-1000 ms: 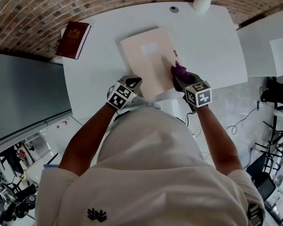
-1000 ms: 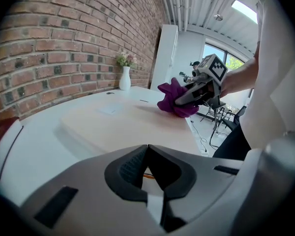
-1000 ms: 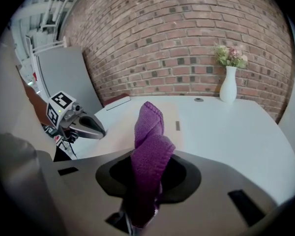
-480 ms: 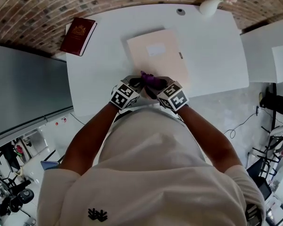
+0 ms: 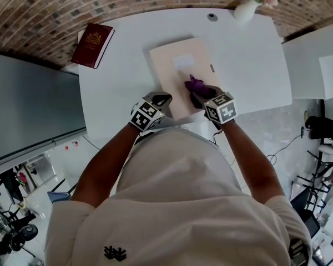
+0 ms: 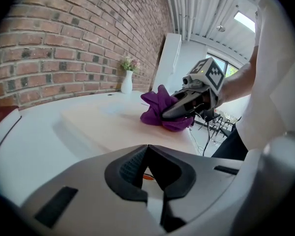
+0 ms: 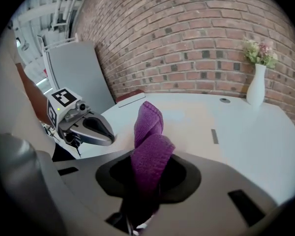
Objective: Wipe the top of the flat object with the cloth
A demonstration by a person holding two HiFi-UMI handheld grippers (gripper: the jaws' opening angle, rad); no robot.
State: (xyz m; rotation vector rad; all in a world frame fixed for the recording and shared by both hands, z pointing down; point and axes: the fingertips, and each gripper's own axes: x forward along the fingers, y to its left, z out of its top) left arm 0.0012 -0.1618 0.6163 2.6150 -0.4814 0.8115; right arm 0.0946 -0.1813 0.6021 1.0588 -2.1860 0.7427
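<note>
A flat beige folder (image 5: 175, 71) lies in the middle of the white table (image 5: 116, 82). My right gripper (image 5: 201, 95) is shut on a purple cloth (image 5: 195, 85), which rests on the folder's near right part. In the right gripper view the cloth (image 7: 150, 136) sticks up out of the jaws. My left gripper (image 5: 158, 99) is shut with nothing in it, its tip at the folder's near left edge. From the left gripper view, the cloth (image 6: 160, 111) and the right gripper (image 6: 179, 109) sit on the folder (image 6: 108, 124).
A dark red book (image 5: 92, 37) lies at the table's far left corner. A white vase with flowers (image 5: 247, 7) stands at the far right, with a small round fitting (image 5: 212, 16) beside it. A small dark strip (image 5: 212, 67) lies just right of the folder.
The right gripper swept the cloth left along the folder's near edge to beside the left gripper, then back right and a little farther up. The left gripper stayed put.
</note>
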